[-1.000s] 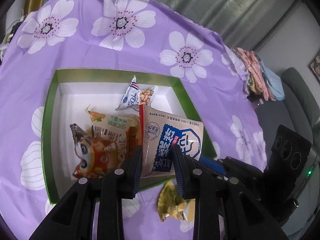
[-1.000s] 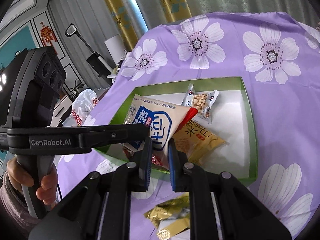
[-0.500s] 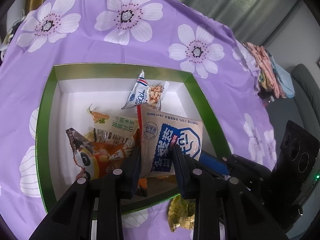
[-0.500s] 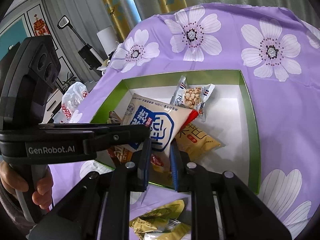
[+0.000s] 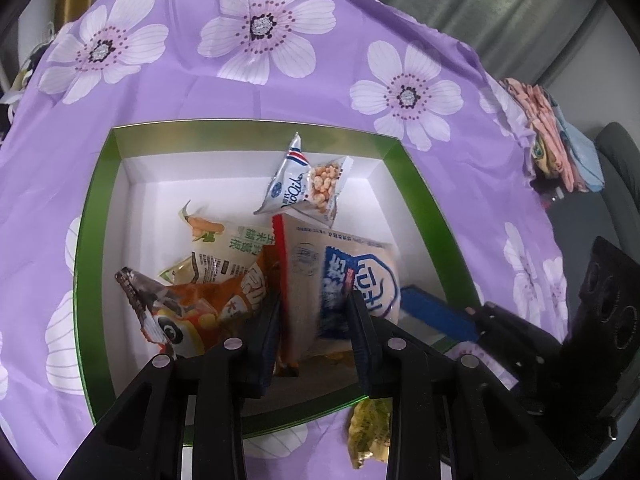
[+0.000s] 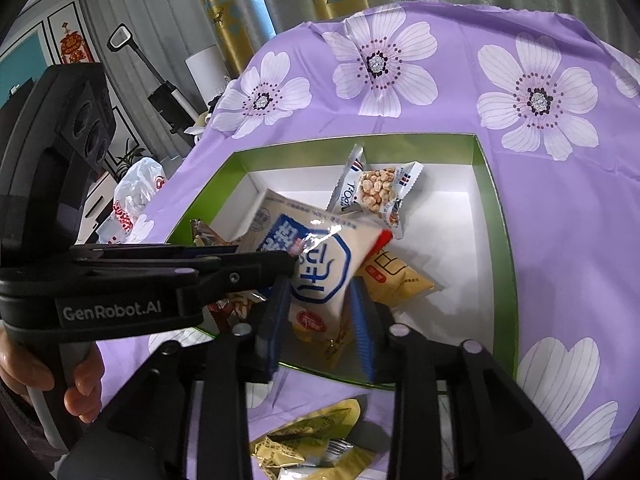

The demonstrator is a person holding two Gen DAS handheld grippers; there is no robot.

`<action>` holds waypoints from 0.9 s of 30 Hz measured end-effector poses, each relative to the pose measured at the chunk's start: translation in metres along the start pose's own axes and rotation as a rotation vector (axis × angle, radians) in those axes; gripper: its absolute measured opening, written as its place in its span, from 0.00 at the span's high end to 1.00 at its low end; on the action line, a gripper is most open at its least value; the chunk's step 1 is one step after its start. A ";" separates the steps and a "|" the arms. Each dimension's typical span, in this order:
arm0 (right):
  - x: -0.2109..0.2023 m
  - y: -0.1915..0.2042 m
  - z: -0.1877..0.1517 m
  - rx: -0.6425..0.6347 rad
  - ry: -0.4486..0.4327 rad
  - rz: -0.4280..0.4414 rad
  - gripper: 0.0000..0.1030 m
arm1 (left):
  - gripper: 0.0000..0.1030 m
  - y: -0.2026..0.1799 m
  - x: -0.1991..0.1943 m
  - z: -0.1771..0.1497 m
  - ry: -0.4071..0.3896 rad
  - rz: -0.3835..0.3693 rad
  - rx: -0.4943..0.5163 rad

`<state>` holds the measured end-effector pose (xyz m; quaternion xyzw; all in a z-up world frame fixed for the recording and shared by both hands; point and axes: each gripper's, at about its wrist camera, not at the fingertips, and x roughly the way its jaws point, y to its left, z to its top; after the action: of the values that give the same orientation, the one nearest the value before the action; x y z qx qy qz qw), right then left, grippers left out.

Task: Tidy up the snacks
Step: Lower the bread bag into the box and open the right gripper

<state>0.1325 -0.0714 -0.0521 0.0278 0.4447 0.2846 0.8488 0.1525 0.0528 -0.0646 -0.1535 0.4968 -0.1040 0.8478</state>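
Observation:
A cream-and-blue snack bag [image 5: 340, 276] stands tilted inside the green box [image 5: 92, 240] with the white floor. My left gripper [image 5: 316, 320] is shut on its lower edge. In the right wrist view the same bag [image 6: 320, 256] hangs between the blue pads of my right gripper [image 6: 320, 320], whose jaws are opening and stand clear of it. My left gripper [image 6: 290, 260] reaches in from the left onto the bag. In the box [image 6: 500, 240] lie a peanut packet [image 5: 308, 184], an orange bag [image 5: 192, 308], a corn packet [image 5: 236, 248] and a yellow bag [image 6: 396, 276].
Crumpled yellow wrappers [image 6: 312, 440] lie on the purple flowered cloth [image 5: 260, 80] just in front of the box. A hand [image 6: 80, 380] grips the left gripper's handle. Folded clothes [image 5: 552, 148] sit off the cloth's right edge, a white plastic bag [image 6: 136, 196] off its left.
The right jaws have spread off the snack bag. The left gripper keeps its hold. Both views have tipped downward and the bag sits lower in the box.

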 end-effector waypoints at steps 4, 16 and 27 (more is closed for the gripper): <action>-0.003 0.000 0.002 -0.004 -0.010 -0.003 0.58 | 0.70 0.000 0.002 0.000 0.006 0.015 0.000; -0.022 -0.002 0.001 0.005 -0.060 -0.041 0.47 | 0.29 -0.003 -0.016 -0.002 -0.038 0.041 0.005; -0.055 0.000 -0.003 0.014 -0.116 -0.079 0.29 | 0.18 -0.010 -0.045 -0.006 -0.089 0.063 0.009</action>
<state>0.1061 -0.1000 -0.0136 0.0325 0.3974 0.2458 0.8835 0.1250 0.0576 -0.0278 -0.1384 0.4627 -0.0728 0.8726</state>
